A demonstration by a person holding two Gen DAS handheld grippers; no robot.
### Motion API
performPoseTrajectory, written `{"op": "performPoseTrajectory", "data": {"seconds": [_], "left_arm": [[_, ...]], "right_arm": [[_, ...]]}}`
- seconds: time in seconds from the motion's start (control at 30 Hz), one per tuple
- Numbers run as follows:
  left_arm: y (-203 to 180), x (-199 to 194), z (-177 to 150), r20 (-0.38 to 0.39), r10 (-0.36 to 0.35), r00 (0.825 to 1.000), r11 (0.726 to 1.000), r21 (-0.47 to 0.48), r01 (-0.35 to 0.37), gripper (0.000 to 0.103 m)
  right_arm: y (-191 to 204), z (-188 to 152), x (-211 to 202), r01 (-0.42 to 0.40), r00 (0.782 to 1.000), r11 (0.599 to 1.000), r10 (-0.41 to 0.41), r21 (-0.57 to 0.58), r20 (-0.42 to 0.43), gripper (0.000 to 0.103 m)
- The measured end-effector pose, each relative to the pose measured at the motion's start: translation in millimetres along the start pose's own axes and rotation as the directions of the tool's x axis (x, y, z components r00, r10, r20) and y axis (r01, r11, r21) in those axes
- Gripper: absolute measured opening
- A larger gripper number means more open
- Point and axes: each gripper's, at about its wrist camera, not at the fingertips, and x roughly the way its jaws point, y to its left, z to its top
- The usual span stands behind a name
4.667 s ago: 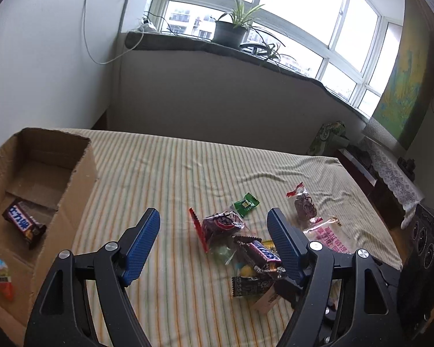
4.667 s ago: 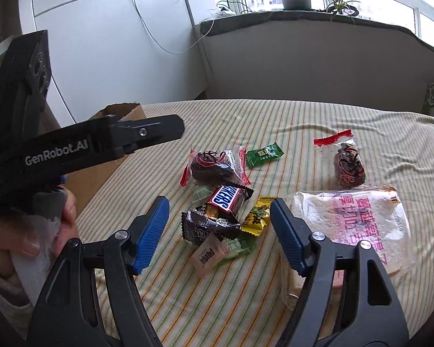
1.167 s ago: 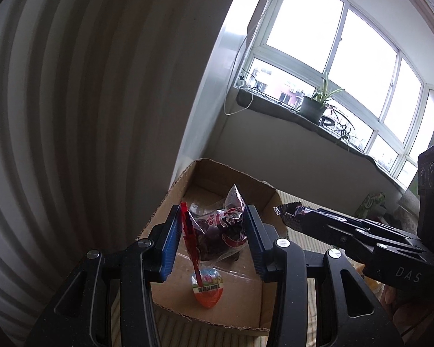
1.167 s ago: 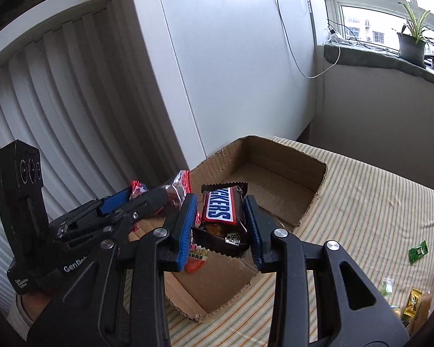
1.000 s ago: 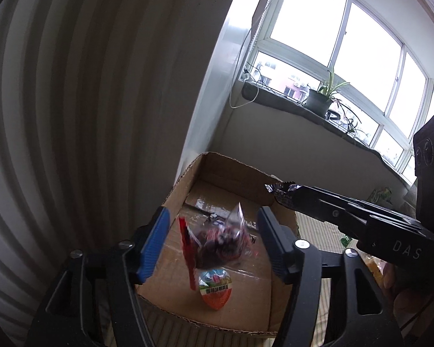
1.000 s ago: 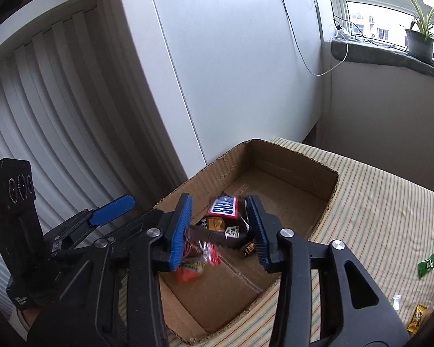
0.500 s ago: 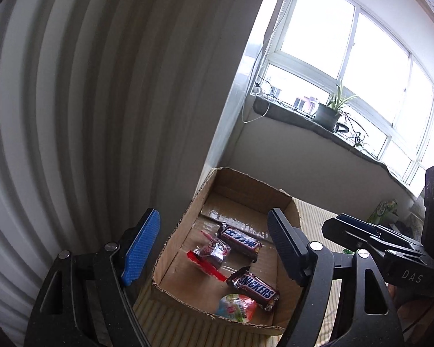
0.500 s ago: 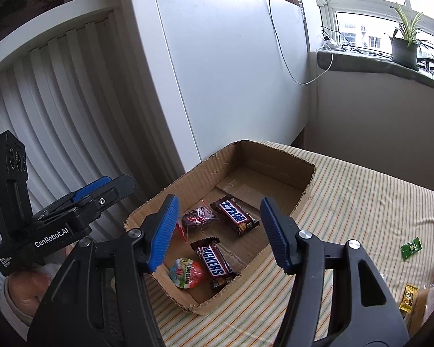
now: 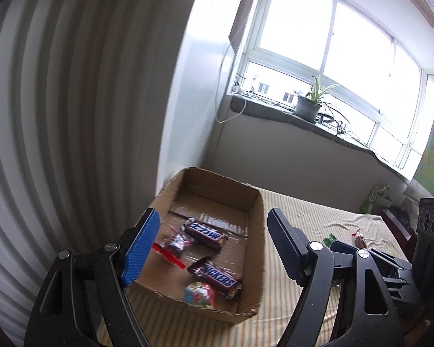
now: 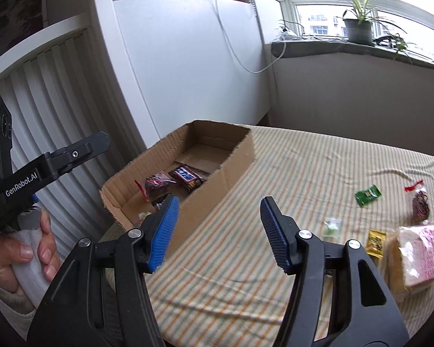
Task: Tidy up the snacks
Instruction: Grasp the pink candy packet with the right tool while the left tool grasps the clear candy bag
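A cardboard box (image 9: 256,231) sits at the left end of the striped bed. It holds a Snickers bar (image 9: 217,274), a second chocolate bar (image 9: 207,232), a clear bag with a dark snack and red strip (image 9: 178,241) and an egg-shaped candy (image 9: 198,290). My left gripper (image 9: 213,215) hangs open above the box's near end, nothing between its fingers. My right gripper (image 10: 220,202) is open over the bed just right of the box (image 10: 237,159), also with nothing in it. On the bed lie a green packet (image 10: 367,194), a tied snack bag (image 10: 419,202), a yellow packet (image 10: 376,243) and a bread pack (image 10: 419,257).
A white slatted panel (image 9: 58,115) and white wall stand close behind and left of the box. A sill with a potted plant (image 10: 357,29) runs along the far side of the bed. A small clear candy (image 10: 331,225) lies near the yellow packet.
Both grippers opened and dropped their snacks into the box: the red-strip bag from the left, the Snickers from the right. Both then drew back; the right swung toward the bed.
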Motion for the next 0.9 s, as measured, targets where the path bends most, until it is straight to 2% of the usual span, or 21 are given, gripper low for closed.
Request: {"op": "performPoseTrajectory", "data": {"seconds": [0.27, 0.4, 0.67, 0.9], "left_arm": [[-82, 18, -12, -0.060, -0.110, 0.992, 0.987, 0.112, 0.116, 0.080], [-119, 24, -18, -0.094, -0.157, 0.983, 0.972, 0.160, 0.171, 0.080], [-159, 23, -23, -0.121, -0.211, 0.970, 0.947, 0.222, 0.234, 0.080], [-165, 24, -28, -0.136, -0.209, 0.968, 0.945, 0.226, 0.236, 0.080]], "right_arm": [[-88, -40, -59, 0.139, 0.990, 0.982, -0.141, 0.127, 0.004, 0.061], [-116, -58, -85, 0.175, 0.984, 0.971, -0.179, 0.165, 0.004, 0.061], [-122, -71, -100, 0.169, 0.985, 0.971, -0.174, 0.167, 0.016, 0.061], [-107, -79, -79, 0.131, 0.991, 0.983, -0.128, 0.129, -0.031, 0.061]]}}
